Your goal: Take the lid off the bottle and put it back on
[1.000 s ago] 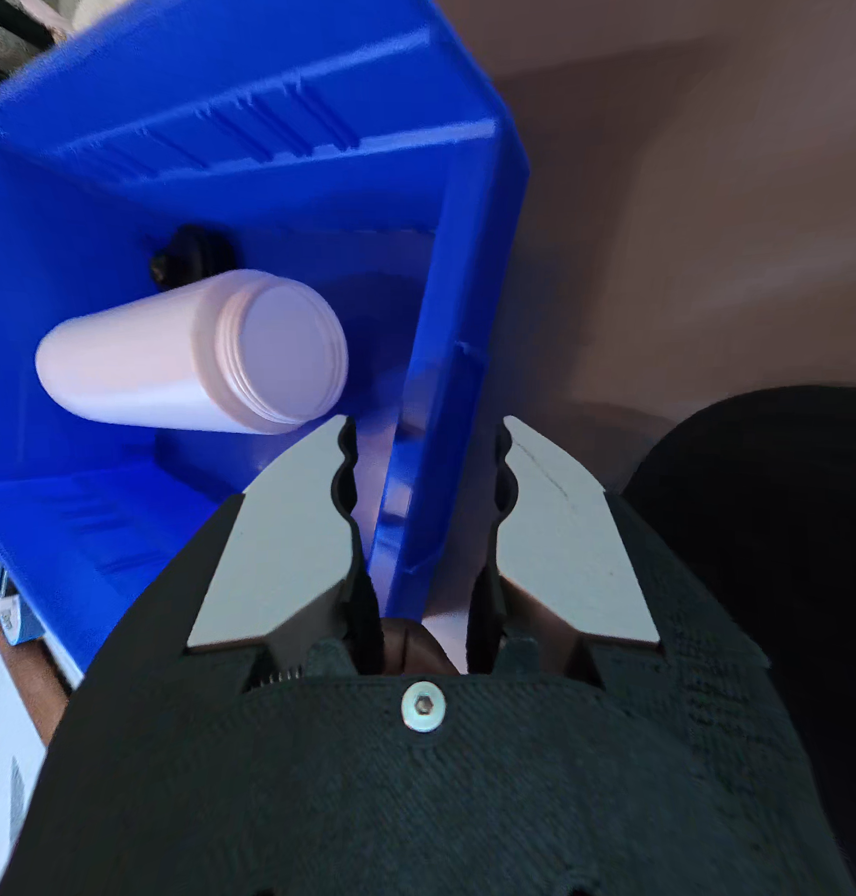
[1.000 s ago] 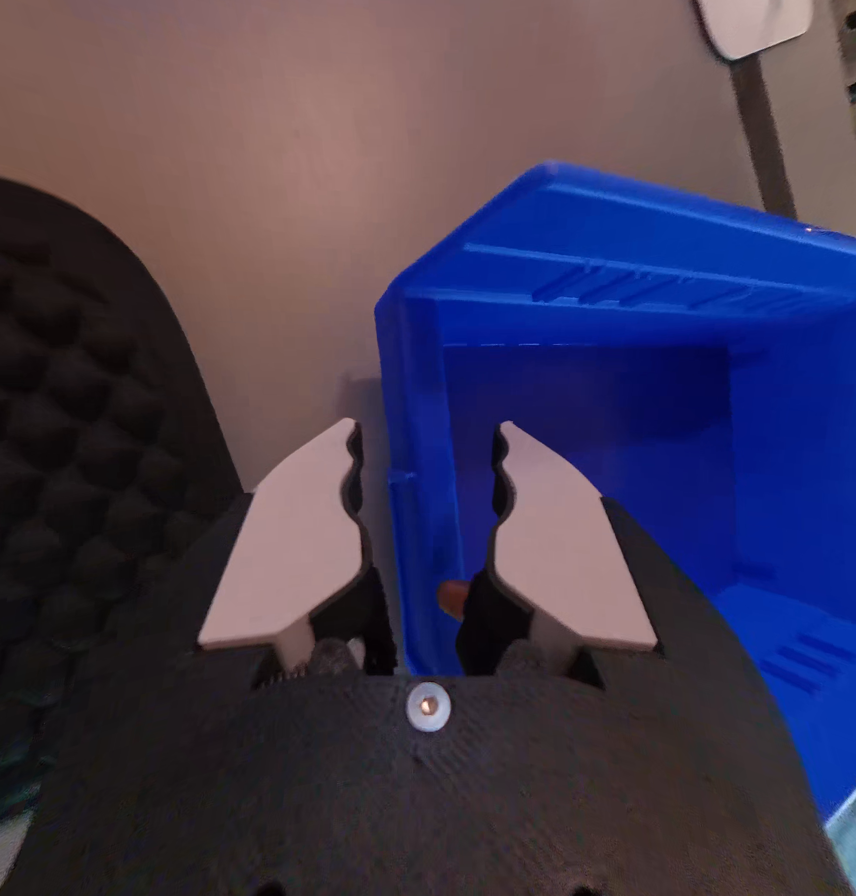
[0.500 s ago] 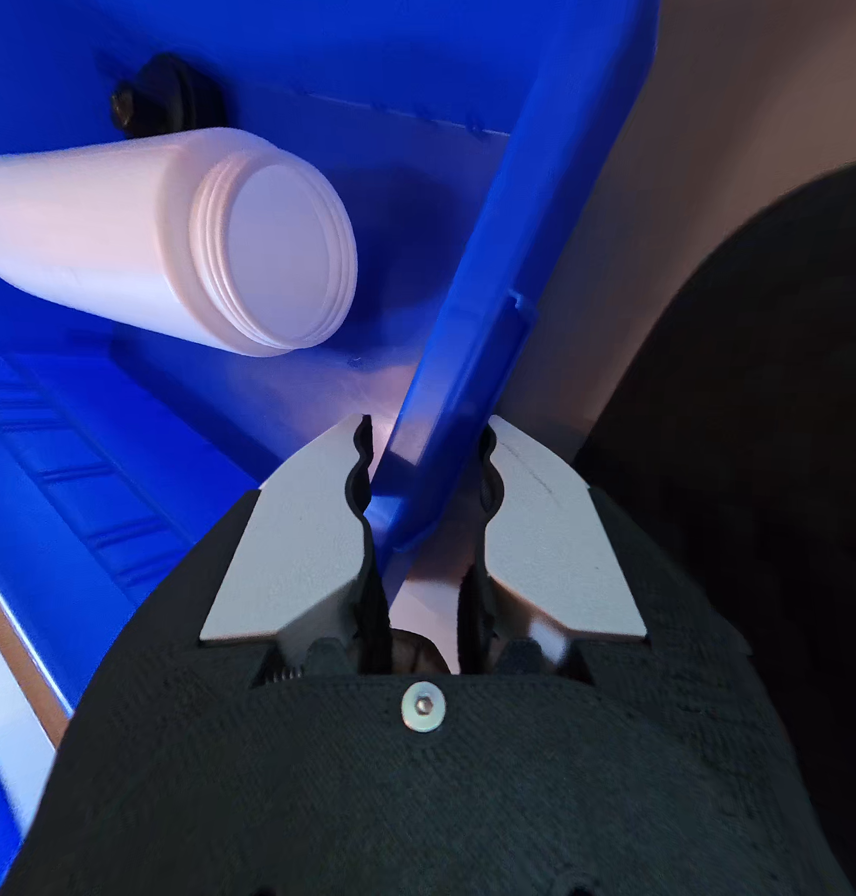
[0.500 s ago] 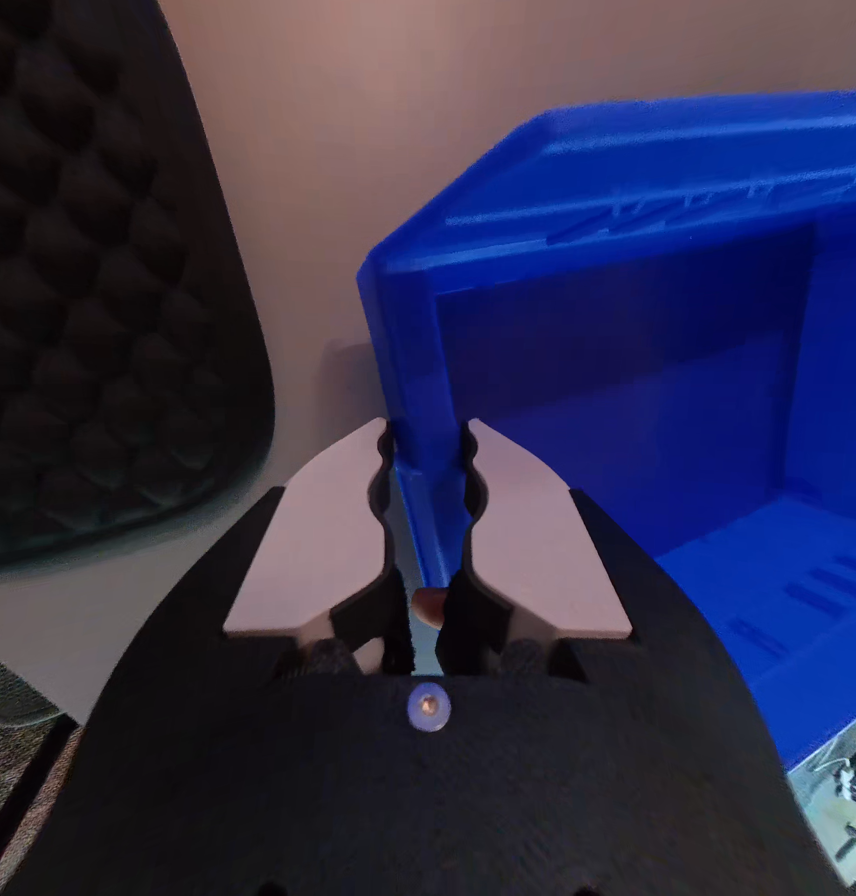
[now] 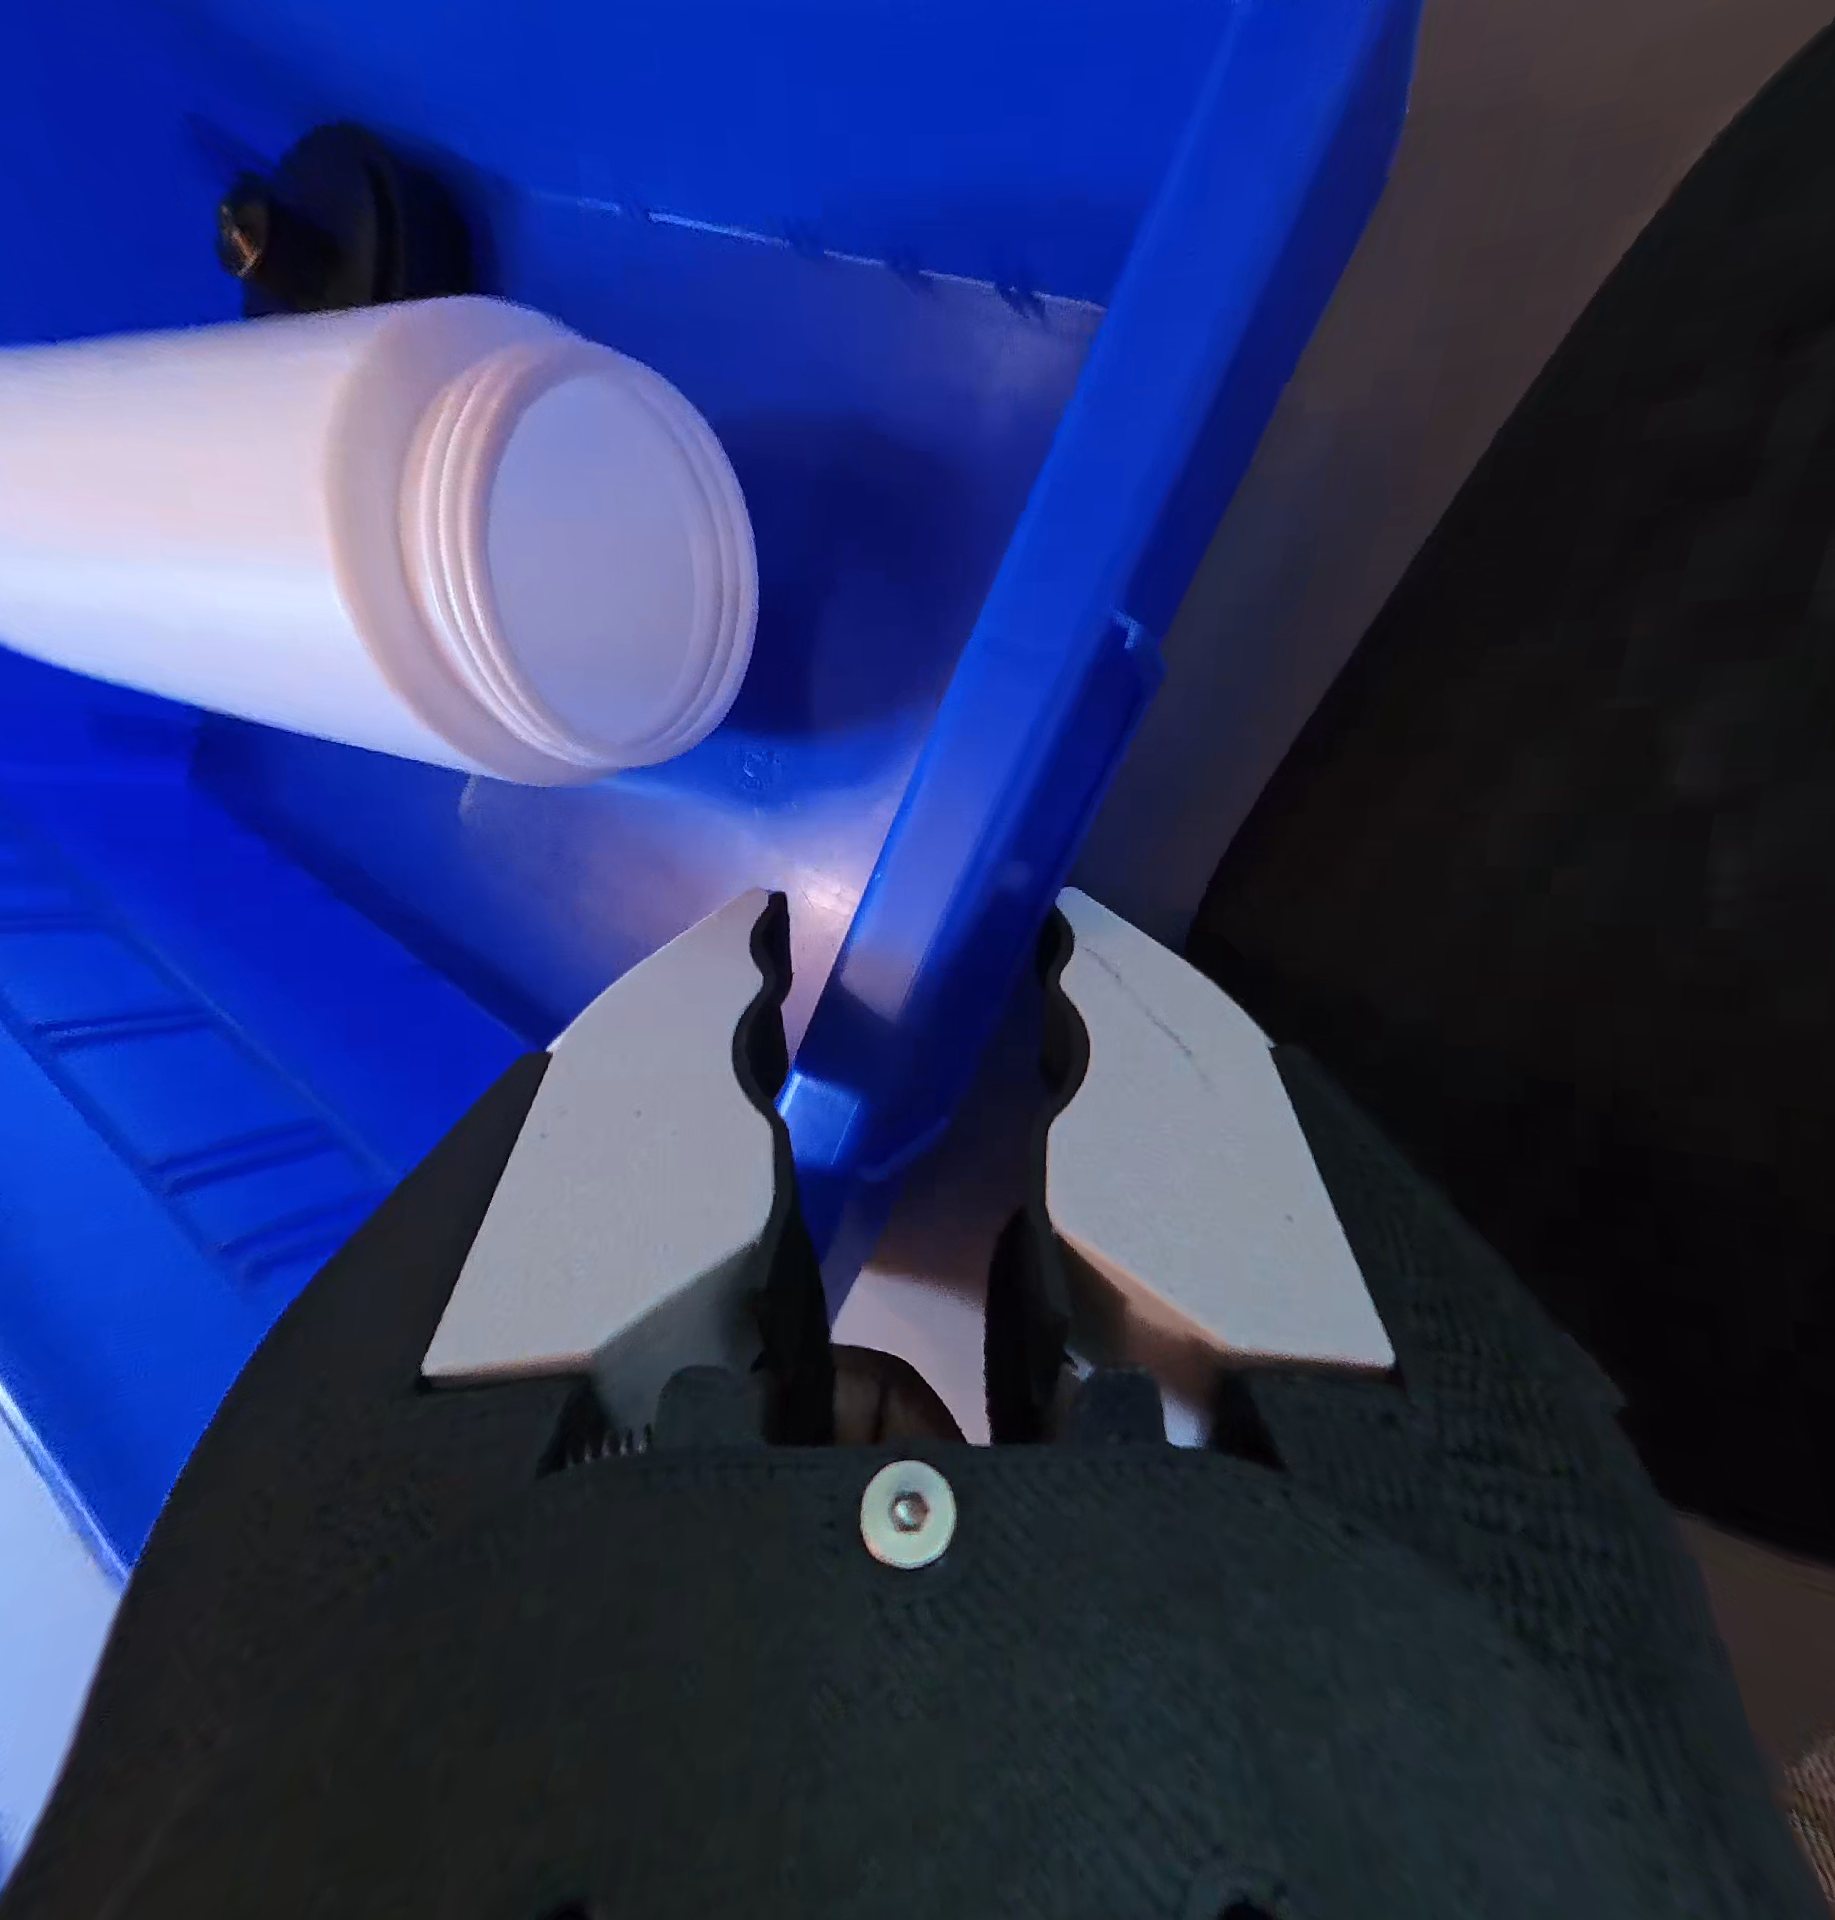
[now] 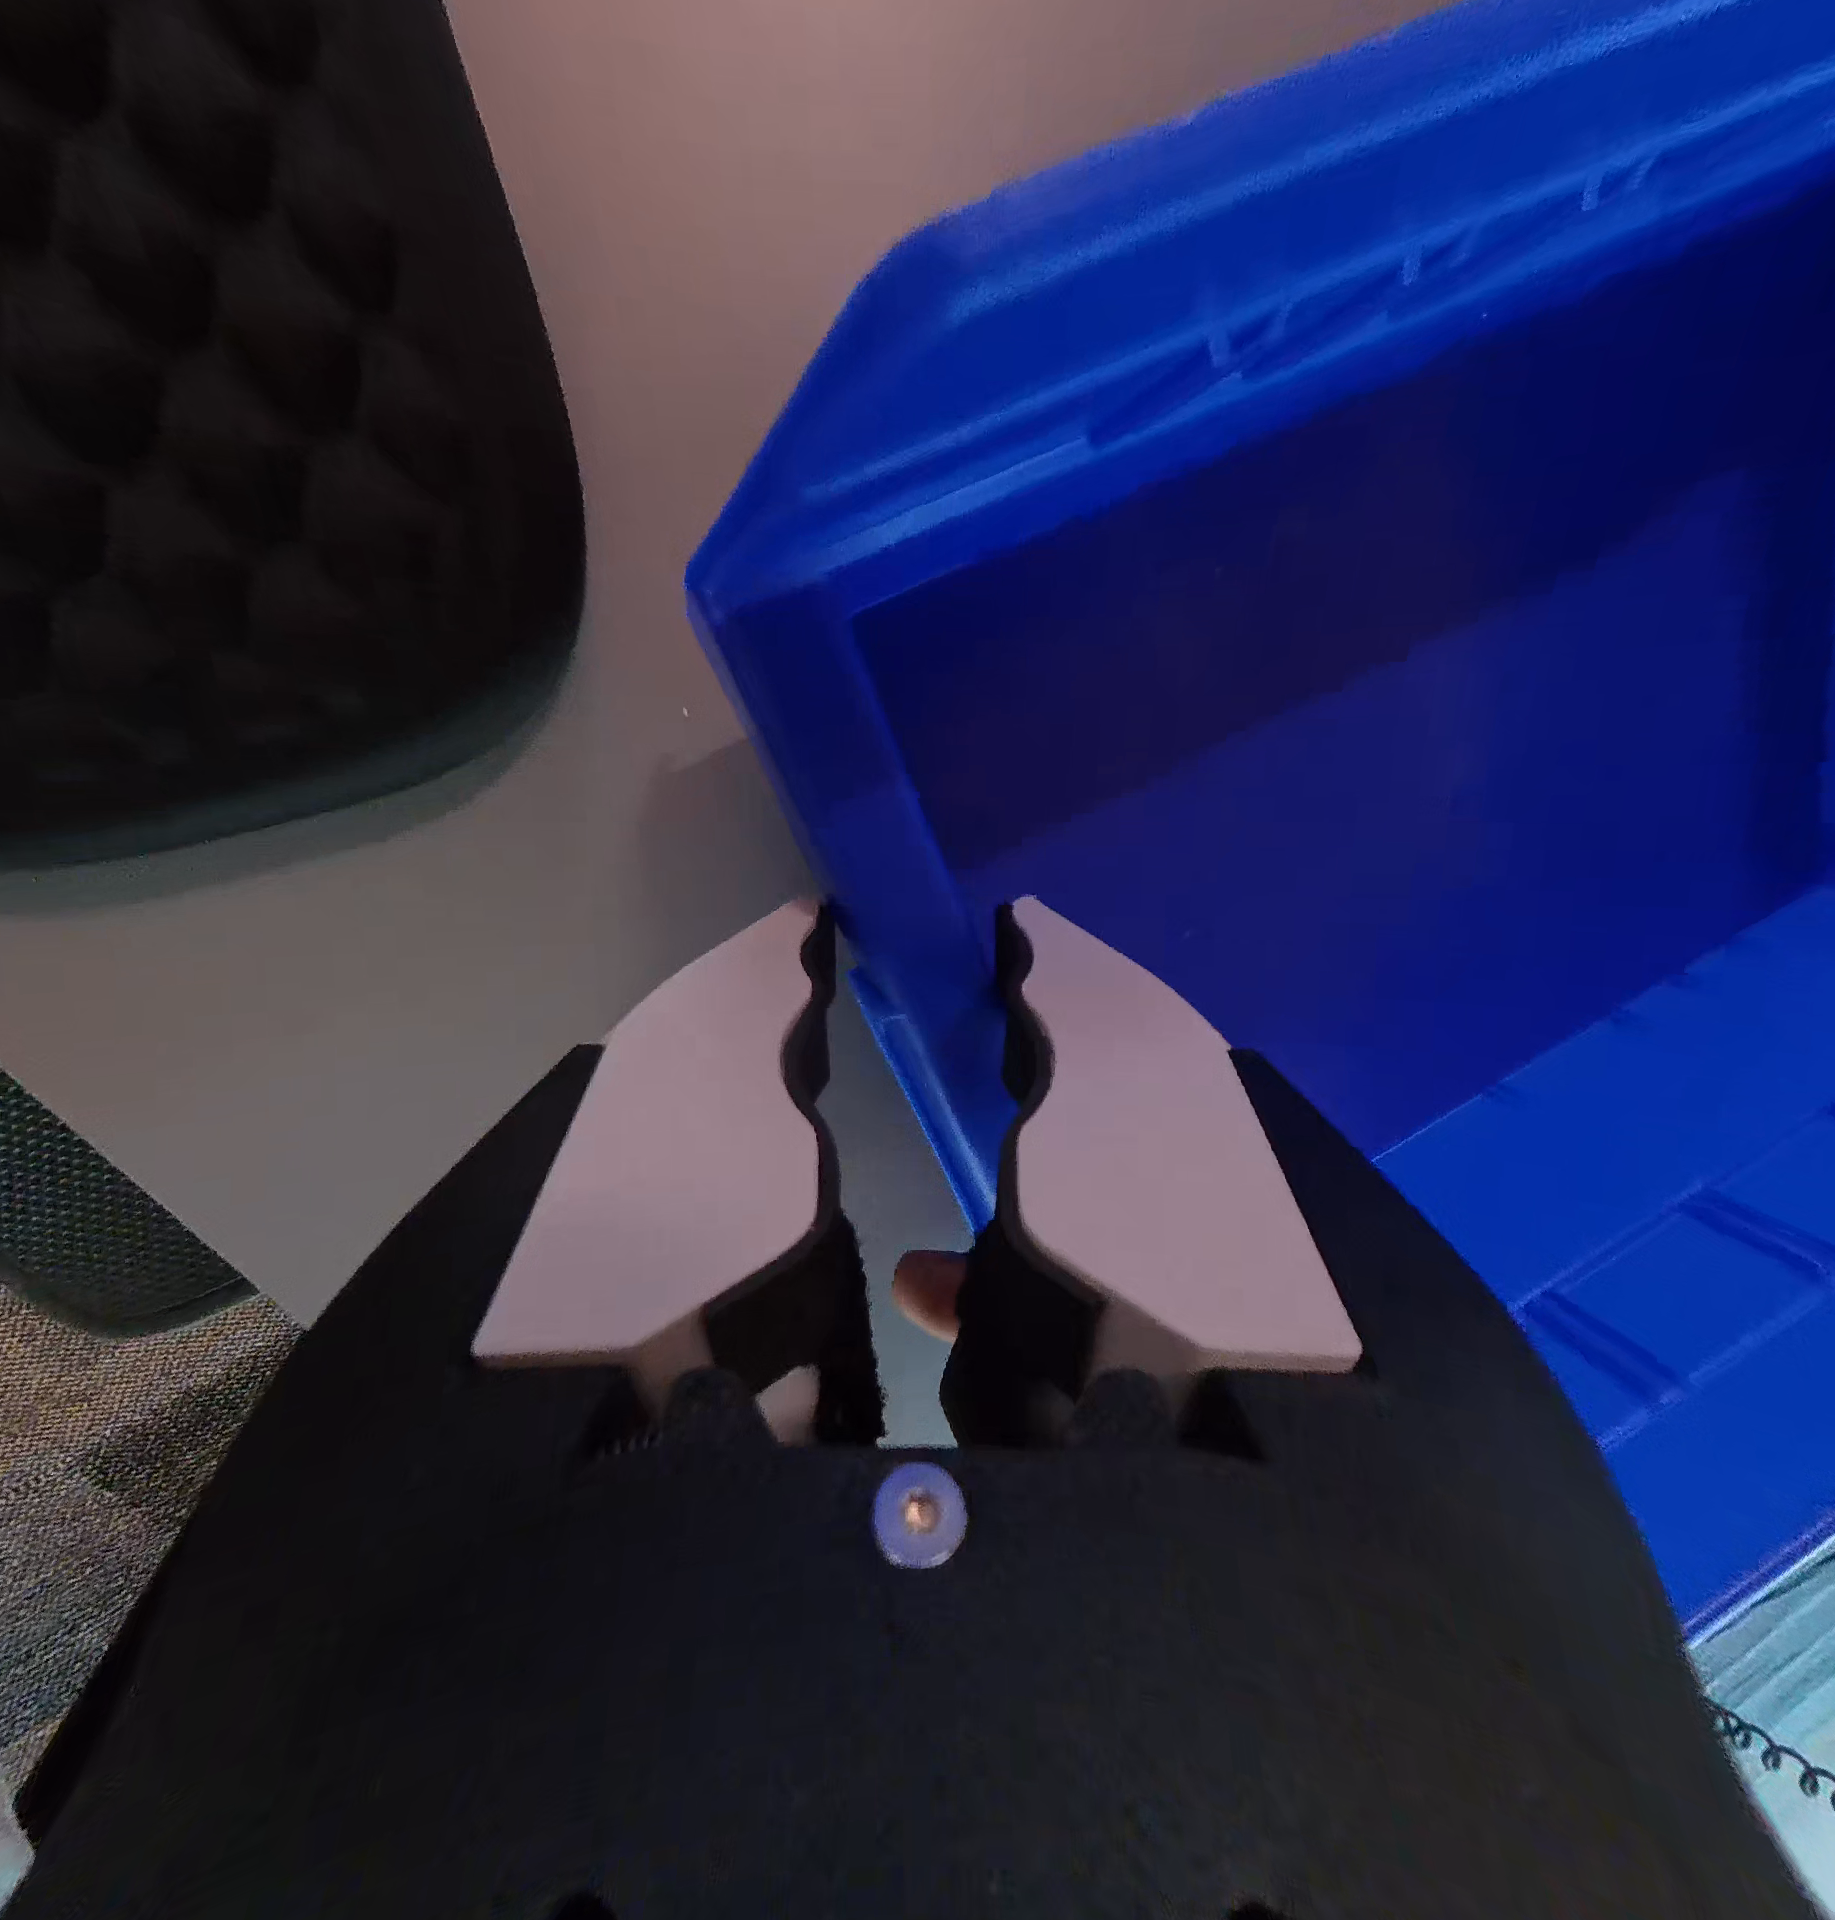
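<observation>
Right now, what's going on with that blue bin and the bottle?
Each pair of tongs is clamped on a wall of the blue plastic bin: the left tongs on one side wall, the right tongs on another wall edge, so the bin looks lifted and tipped. Inside it the white plastic bottle lies on its side, its threaded end toward the camera, beside a small black round object. Nothing grips the bottle yet.

Dim plain wall (image 6: 892, 156); black quilted chair back (image 6: 217, 416); speckled carpet (image 6: 82, 1455).
</observation>
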The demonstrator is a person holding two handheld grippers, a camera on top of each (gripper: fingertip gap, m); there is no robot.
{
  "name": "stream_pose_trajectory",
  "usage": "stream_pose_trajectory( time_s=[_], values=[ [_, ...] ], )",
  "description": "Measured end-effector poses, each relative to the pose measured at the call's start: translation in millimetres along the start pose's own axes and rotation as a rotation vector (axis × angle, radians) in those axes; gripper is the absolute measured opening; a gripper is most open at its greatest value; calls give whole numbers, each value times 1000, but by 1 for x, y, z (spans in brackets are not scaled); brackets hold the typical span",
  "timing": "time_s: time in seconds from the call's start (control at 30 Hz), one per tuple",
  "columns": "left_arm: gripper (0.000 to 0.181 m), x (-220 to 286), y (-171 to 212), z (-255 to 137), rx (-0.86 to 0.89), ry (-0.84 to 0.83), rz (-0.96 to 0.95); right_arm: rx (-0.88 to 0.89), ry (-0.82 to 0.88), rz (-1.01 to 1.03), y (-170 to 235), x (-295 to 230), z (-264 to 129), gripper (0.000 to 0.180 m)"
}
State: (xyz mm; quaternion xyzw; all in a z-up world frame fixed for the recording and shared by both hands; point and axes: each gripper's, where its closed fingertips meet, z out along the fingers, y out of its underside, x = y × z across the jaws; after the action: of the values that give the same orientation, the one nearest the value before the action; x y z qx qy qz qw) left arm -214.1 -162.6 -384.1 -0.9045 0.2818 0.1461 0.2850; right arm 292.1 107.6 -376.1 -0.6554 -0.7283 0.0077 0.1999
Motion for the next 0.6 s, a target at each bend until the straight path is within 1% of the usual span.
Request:
stream_pose_trajectory(
  time_s=[0.1, 0.27, 0.5, 0.6],
  values=[
    [46, -7, 20, -7, -29, 13, 5, -15, -2, 14, 4, 0, -1, 31],
    [46, -3, 43, -21, -54, 32, -7, -25, -3, 28, 5, 0, -1, 31],
    [47, -1, 70, -38, -69, -1, -65, -34, -8, 53, 14, -1, -4, 32],
    [47, -1, 74, -42, -70, -30, -72, -66, -8, 64, 19, -1, -5, 34]
  ],
)
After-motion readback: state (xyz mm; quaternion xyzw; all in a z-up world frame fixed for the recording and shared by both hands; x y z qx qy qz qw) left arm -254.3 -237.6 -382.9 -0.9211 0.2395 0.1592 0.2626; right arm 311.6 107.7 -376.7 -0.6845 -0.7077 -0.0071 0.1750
